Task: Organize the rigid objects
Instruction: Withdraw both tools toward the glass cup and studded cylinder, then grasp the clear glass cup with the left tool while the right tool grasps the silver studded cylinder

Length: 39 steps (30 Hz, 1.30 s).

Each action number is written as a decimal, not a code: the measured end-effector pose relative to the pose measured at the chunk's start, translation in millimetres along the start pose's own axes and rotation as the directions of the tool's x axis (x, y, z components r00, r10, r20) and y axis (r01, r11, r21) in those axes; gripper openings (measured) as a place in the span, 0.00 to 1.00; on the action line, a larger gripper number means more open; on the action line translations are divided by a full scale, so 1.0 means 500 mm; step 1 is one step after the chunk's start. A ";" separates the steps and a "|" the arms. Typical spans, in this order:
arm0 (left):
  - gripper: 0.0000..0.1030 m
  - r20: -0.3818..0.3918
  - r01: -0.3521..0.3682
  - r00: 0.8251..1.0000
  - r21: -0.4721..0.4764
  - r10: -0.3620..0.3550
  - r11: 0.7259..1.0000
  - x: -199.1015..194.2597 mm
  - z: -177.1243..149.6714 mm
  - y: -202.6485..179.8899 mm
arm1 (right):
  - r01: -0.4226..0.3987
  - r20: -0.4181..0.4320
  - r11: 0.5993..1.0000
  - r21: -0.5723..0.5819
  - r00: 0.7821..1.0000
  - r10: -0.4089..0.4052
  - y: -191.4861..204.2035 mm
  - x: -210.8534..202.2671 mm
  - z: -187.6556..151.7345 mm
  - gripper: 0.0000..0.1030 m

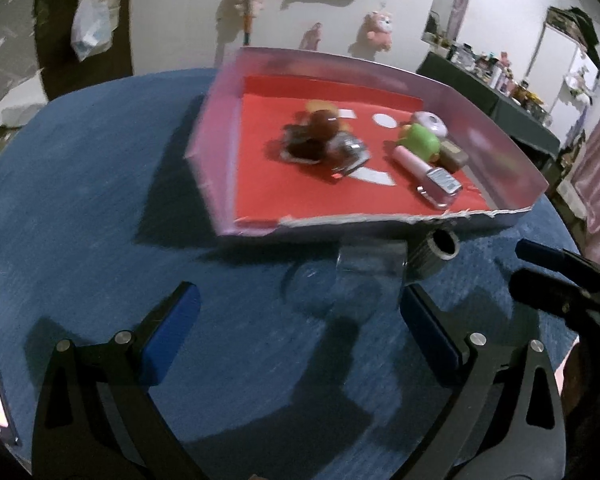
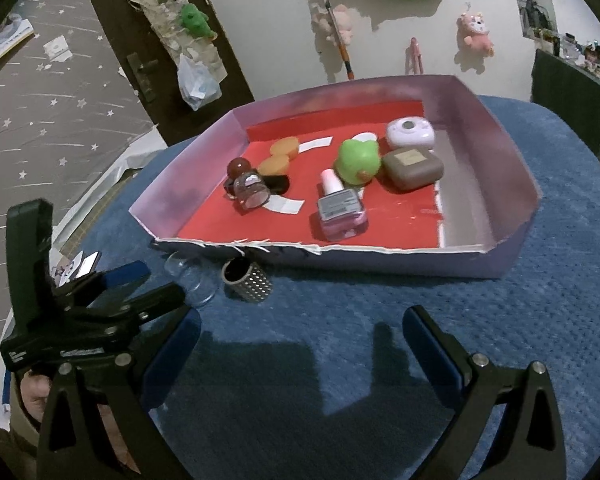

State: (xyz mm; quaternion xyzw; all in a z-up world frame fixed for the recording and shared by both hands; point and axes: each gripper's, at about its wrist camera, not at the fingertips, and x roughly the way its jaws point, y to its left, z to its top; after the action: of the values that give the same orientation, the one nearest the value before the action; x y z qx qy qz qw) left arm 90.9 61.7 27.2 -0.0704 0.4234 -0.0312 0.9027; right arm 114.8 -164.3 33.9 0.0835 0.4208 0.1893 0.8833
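The tray (image 2: 496, 152), a shallow lilac box with a red floor and a torn front edge, sat on the blue cloth (image 2: 420, 304). Inside lay a pink bottle (image 2: 340, 210), a green frog (image 2: 358, 160), a brown case (image 2: 412, 168) and a jar (image 2: 252, 192). Outside, just by the front wall, lay a studded ring (image 2: 248, 280) and a clear glass (image 1: 364, 276) (blurred). Both the left gripper (image 1: 300, 320) and right gripper (image 2: 302, 340) hung spread and empty above the cloth.

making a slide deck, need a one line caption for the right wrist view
Open right gripper hovers over the blue cloth before a pink tray of small items, with a studded cylinder outside it.
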 end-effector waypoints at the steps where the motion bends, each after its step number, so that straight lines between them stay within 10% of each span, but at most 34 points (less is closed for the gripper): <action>1: 0.99 -0.003 -0.007 1.000 -0.007 0.006 1.000 -0.003 -0.003 0.008 | -0.005 -0.003 1.000 -0.001 1.000 0.005 0.002 0.005 0.002 1.00; 23: 0.97 -0.007 0.052 0.999 0.044 -0.052 0.998 0.015 -0.022 -0.070 | -0.056 -0.058 0.998 -0.007 0.997 0.055 0.024 0.079 0.030 0.79; 35: 0.48 0.030 0.035 0.999 0.008 -0.036 0.999 0.007 -0.025 -0.044 | -0.058 -0.086 0.997 -0.053 0.995 0.054 0.056 0.108 0.036 0.43; 39: 0.47 0.034 0.041 0.999 0.023 -0.042 0.999 0.000 -0.027 -0.050 | -0.055 -0.089 0.996 -0.067 0.995 0.049 0.063 0.112 0.037 0.33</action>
State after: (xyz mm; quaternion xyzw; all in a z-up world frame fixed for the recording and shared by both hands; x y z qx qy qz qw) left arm 80.6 35.8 22.2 -0.0697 0.4059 -0.0533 0.9097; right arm 152.7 -112.5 15.4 0.0555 0.4500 0.2302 0.8611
